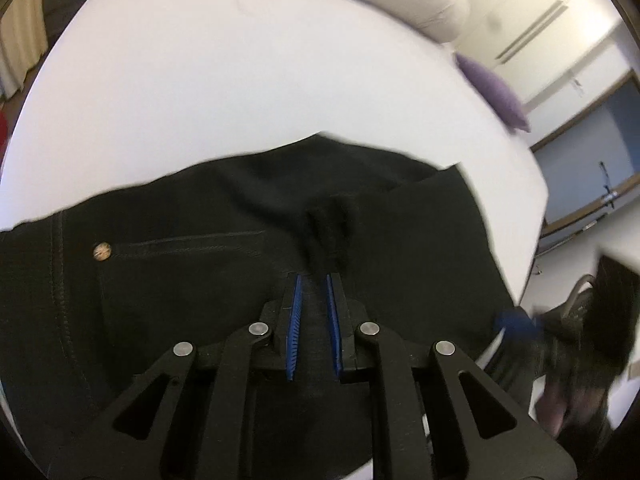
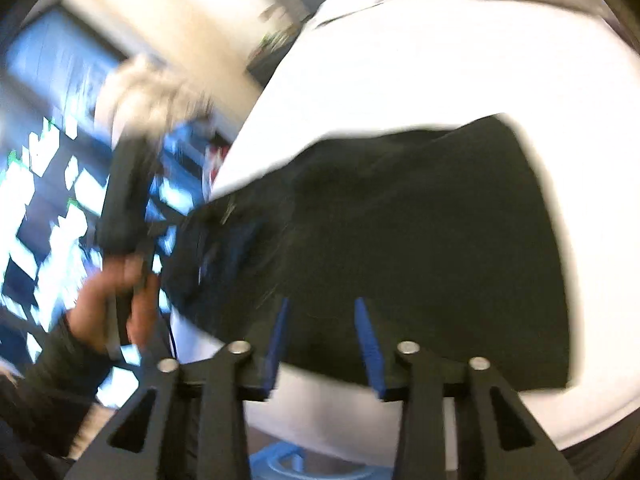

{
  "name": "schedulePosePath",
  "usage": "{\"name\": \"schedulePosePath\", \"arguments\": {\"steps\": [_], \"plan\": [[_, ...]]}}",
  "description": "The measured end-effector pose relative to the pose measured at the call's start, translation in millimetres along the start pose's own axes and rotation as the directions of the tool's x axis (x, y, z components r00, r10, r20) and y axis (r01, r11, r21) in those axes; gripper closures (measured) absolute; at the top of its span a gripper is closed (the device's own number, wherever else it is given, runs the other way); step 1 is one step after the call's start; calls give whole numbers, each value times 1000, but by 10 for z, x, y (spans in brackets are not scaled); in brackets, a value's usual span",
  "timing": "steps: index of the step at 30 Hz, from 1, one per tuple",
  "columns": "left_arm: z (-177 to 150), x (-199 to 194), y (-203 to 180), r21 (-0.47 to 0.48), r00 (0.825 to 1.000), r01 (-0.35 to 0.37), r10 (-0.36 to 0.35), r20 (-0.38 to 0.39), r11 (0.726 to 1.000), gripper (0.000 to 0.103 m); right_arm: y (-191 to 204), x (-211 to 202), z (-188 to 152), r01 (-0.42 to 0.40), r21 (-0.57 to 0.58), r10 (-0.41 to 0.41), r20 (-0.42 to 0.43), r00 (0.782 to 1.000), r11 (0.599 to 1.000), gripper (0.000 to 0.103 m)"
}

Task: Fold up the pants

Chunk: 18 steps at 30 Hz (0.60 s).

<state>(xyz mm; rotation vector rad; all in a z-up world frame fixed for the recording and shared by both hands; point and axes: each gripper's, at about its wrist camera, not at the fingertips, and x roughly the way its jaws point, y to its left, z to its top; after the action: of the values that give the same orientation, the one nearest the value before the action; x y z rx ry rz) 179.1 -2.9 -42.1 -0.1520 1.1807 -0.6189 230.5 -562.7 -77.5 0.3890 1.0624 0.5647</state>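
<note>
The left gripper (image 1: 313, 280) has its jaws nearly together, pinching a small raised tuft of black cloth at its tips. The right gripper (image 2: 322, 308) stands partly open with nothing between its pads, hovering over the near edge of the cloth.

The pants (image 1: 248, 240), black and already doubled over, lie across a white table (image 1: 200, 80), reaching toward its right edge in the left wrist view. A pale cushion (image 1: 432, 4) and a smaller purple cushion (image 1: 496, 92) sit at the far side of the table.

In my judgement the main risk is the thin pinch: only a tuft is caught, so a pull could let it slip out, or lift one layer alone and spoil the fold. With the right gripper empty, the other side is unheld and could drag or slide off the table edge. The right wrist view is blurred, so a hurried grasp might miss the hem.

A small round metal button (image 1: 101, 251) sits by a pocket seam; no writing or brand can be read on it or anywhere else.
</note>
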Motion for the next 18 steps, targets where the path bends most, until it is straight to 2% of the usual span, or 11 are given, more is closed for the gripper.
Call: {"name": "schedulePosePath", "arguments": {"steps": [2, 3, 6, 8, 11, 13, 15, 18], "plan": [[-57, 50, -215, 40, 999, 38, -38, 3, 998, 91, -289, -141, 202, -30, 77, 28, 27, 999, 997, 72], [-112, 136, -369, 73, 998, 64, -63, -11, 995, 91, -450, -158, 372, -83, 118, 80, 30, 996, 990, 72], [-285, 429, -562, 123, 994, 69, -59, -87, 990, 91, -809, -80, 721, -187, 179, 183, 40, 982, 966, 72], [-427, 607, -534, 109, 989, 68, -53, -137, 992, 91, -956, 57, 879, -228, 220, 225, 39, 973, 948, 72], [-517, 604, -480, 83, 992, 83, -74, -102, 993, 91, -1200, 420, 1071, -271, 302, 278, 21, 960, 914, 72], [-524, 592, -415, 62, 990, 105, -98, -104, 993, 91, -1320, 718, 1071, -265, 347, 290, -24, 957, 900, 72], [-532, 592, -358, 52, 988, 119, -113, -106, 992, 91, -1387, 1001, 966, -207, 371, 257, -90, 962, 905, 87], [-518, 601, -312, 45, 988, 123, -118, -102, 991, 91, -1357, 950, 794, -242, 374, 290, -74, 954, 895, 89]]}}
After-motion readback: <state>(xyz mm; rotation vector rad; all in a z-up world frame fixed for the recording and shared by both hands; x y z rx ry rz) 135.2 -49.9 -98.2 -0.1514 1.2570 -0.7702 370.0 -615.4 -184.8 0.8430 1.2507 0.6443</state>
